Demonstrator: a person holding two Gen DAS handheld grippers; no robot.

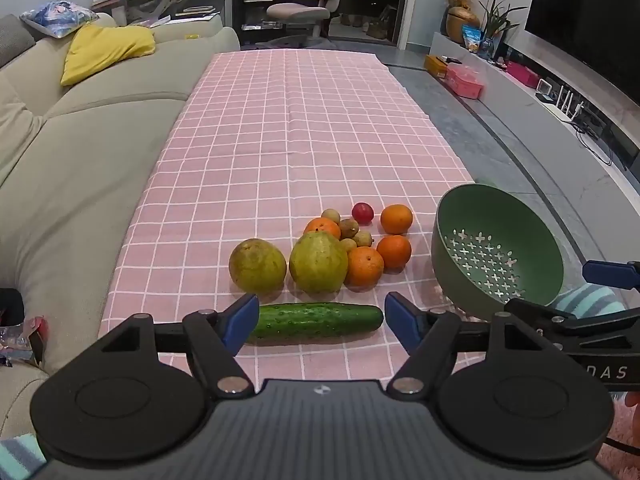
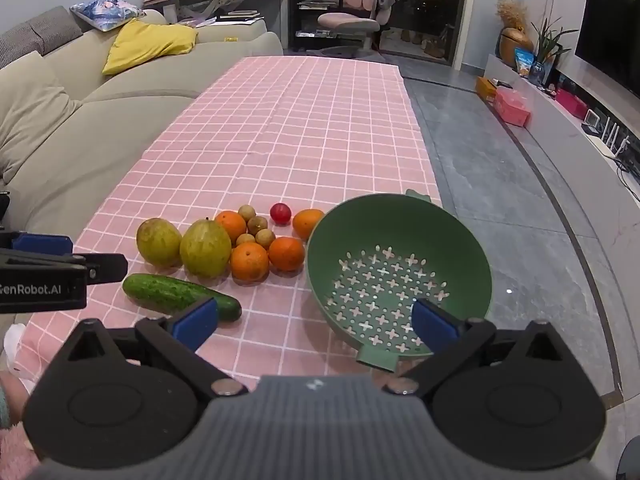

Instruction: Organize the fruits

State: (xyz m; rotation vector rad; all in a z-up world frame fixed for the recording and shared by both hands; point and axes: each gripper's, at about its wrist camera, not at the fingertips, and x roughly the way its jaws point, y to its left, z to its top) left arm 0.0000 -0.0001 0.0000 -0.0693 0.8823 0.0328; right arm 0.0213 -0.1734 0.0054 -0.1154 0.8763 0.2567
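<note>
A cucumber (image 1: 318,320) lies on the pink checked tablecloth (image 1: 288,128), just beyond my open, empty left gripper (image 1: 320,322). Behind it sit two green guavas (image 1: 318,263), several oranges (image 1: 364,266), small brown longans (image 1: 349,227) and a red fruit (image 1: 362,213). A green colander (image 1: 496,252) stands at the table's right edge. In the right wrist view my right gripper (image 2: 314,320) is open and empty, near the colander (image 2: 396,276), with the cucumber (image 2: 180,296) and the fruit pile (image 2: 248,260) to its left.
A beige sofa (image 1: 80,128) runs along the table's left side. The grey floor (image 2: 500,184) and a TV bench (image 1: 560,100) lie to the right. The far part of the tablecloth (image 2: 312,112) is bare. The left gripper's arm (image 2: 44,276) shows at the right wrist view's left edge.
</note>
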